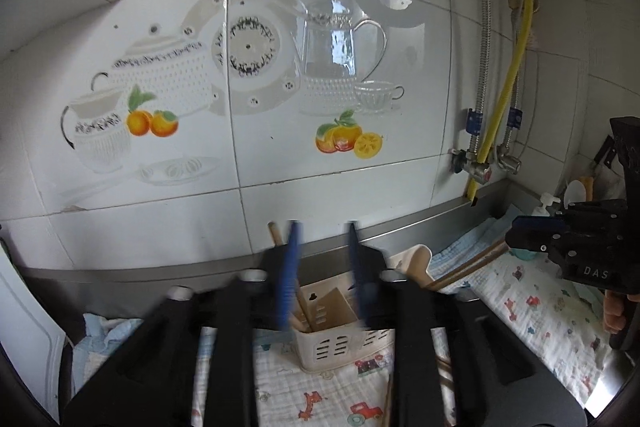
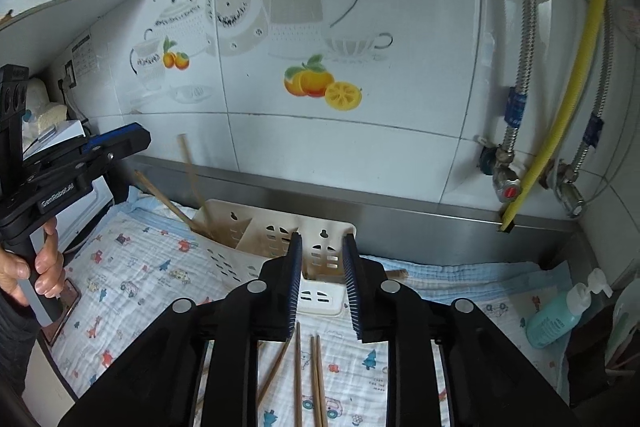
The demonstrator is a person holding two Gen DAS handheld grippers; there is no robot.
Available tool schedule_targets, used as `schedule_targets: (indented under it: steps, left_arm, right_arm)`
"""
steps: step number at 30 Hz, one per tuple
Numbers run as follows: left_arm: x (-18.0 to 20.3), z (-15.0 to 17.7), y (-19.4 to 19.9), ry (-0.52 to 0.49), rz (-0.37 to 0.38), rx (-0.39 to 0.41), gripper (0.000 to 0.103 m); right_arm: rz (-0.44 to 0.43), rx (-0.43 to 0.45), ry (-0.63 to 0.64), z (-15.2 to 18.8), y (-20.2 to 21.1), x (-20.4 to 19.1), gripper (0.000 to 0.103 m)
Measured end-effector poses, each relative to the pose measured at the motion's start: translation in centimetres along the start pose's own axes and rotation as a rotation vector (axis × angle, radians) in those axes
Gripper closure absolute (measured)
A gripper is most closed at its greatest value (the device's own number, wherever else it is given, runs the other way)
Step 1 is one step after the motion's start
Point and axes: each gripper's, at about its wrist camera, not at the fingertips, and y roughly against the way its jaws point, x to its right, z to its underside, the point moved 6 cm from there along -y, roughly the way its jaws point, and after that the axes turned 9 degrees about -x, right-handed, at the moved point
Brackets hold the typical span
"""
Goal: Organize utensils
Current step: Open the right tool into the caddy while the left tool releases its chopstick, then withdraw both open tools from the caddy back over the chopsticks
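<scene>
Chopsticks (image 2: 308, 379) loose on desk cloth just beneath right tongs (image 2: 320, 247), parted narrowly, empty. Left tongs (image 1: 322, 267) wider, empty, above caddy (image 1: 340, 339) with sticks inside. Next, probably: dip, pinch loose pair, drop into caddy.

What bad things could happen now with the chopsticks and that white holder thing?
1. The cream plastic utensil holder looks light and lies on a soft printed cloth; a bump from the left tool, hovering right over it, could shove or tip it.
2. The brown wooden chopsticks in the holder lean out at angles, so the tool might knock them out.
3. The loose wooden chopsticks on the cloth lie close together, so the right tool may grab several at once.
</scene>
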Motion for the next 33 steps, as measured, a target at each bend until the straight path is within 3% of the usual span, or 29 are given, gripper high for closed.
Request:
schedule_targets:
  steps: [9, 15, 27, 33]
  left_arm:
    - [0.5, 3.6, 4.2, -0.004, 0.014, 0.007, 0.054]
    - [1.3, 8.6, 5.7, -0.009, 0.027, -0.034, 0.054]
    - [1.2, 18.4, 5.5, 0.051, 0.067, -0.171, 0.054]
    - [0.8, 21.7, 4.9, 0.069, 0.063, -0.226, 0.054]
  right_arm:
    - [0.035, 0.040, 0.023, 4.8, 3.8, -1.7, 0.069]
    - [0.041, 0.037, 0.012, 9.7, 5.1, -2.4, 0.066]
    - [0.049, -0.092, -0.055, 20.2, 2.8, -0.7, 0.067]
    - [0.049, -0.178, -0.073, 24.1, 0.3, 0.5, 0.078]
